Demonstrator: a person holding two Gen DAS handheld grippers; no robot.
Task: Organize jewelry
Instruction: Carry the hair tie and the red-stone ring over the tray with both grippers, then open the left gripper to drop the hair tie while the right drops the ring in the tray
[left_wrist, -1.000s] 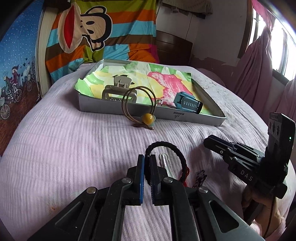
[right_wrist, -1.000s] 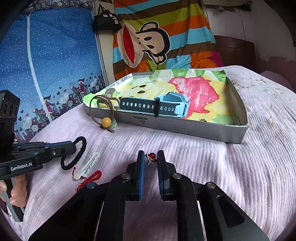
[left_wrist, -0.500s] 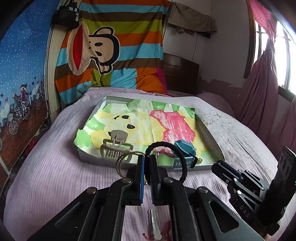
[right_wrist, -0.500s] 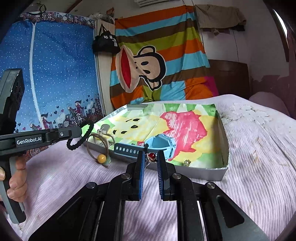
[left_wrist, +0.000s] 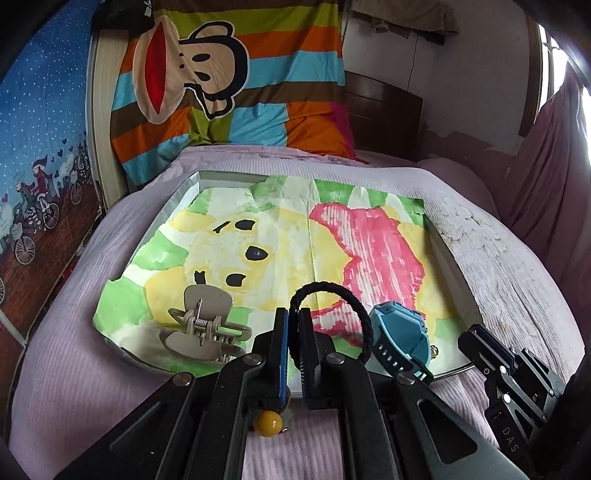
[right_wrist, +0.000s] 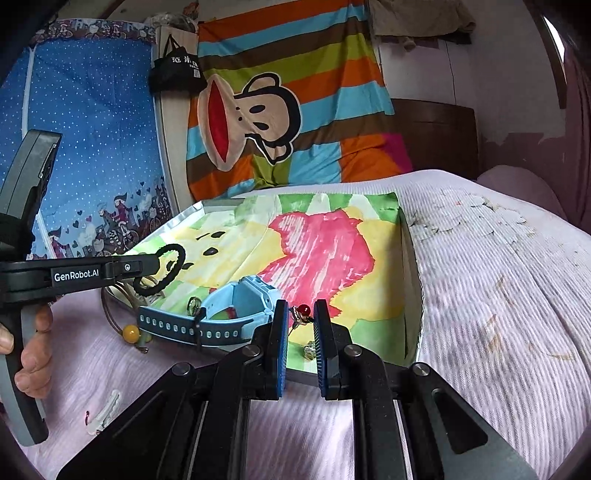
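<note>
My left gripper (left_wrist: 293, 314) is shut on a black braided bracelet (left_wrist: 332, 288), whose loop stands up over the near edge of the paper-lined tray (left_wrist: 177, 203). From the right wrist view the same gripper (right_wrist: 157, 260) holds the bracelet (right_wrist: 173, 266) above the tray's left corner. My right gripper (right_wrist: 301, 304) is shut on a small piece with a red stone (right_wrist: 304, 309), just above the near rim of the tray (right_wrist: 412, 266). It also shows at the right edge of the left wrist view (left_wrist: 469, 334).
In the tray lie a beige claw clip (left_wrist: 201, 332), a blue watch (right_wrist: 221, 317) and small earrings (right_wrist: 308, 349). A brown hair tie with a yellow bead (right_wrist: 131, 332) hangs over the near rim. A white clip (right_wrist: 105, 411) lies on the pink bedspread.
Both grippers have risen off the bedspread and moved forward to the tray's near edge, the left carrying the black bracelet, the right the red-stone piece.
</note>
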